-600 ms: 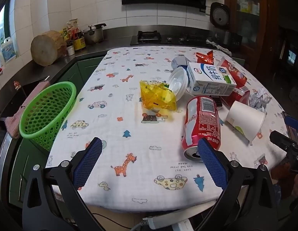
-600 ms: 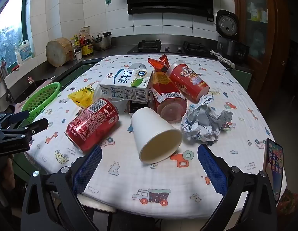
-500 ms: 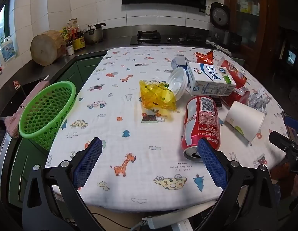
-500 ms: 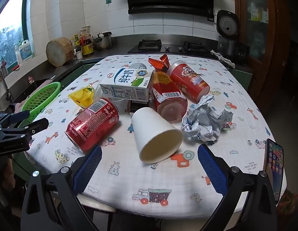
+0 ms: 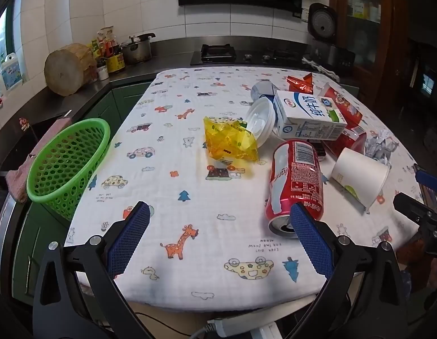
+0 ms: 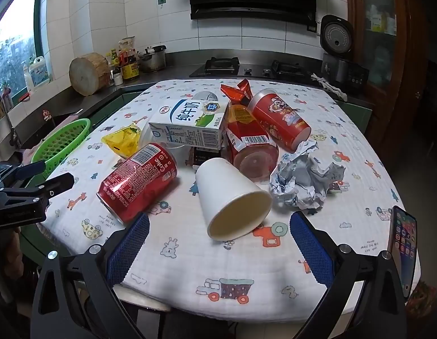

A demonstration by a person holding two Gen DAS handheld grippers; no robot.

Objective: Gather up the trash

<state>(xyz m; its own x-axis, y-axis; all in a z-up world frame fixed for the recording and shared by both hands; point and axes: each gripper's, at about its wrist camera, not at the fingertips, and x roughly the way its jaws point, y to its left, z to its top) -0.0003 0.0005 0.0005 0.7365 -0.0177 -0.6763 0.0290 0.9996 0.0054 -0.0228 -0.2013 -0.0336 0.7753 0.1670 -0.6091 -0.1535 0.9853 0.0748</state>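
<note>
On the table (image 6: 345, 130), trash lies heaped: a can (image 6: 138, 179) on its side beside a tipped cup (image 6: 232, 197), a carton (image 6: 190, 125) behind them, crumpled paper (image 6: 306, 180) alongside. Both grippers, left (image 5: 218, 237) and right (image 6: 218, 243), hover spread wide, holding nothing. A basket (image 5: 67, 163) sits at the table's left edge.

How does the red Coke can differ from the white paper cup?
The red aluminium Coke can is glossy, printed and cylindrical; the white paper cup is plain, matte and tapered. The can's end has only a small opening; the cup's mouth gapes wide. Both lie on their sides, ungripped.
</note>
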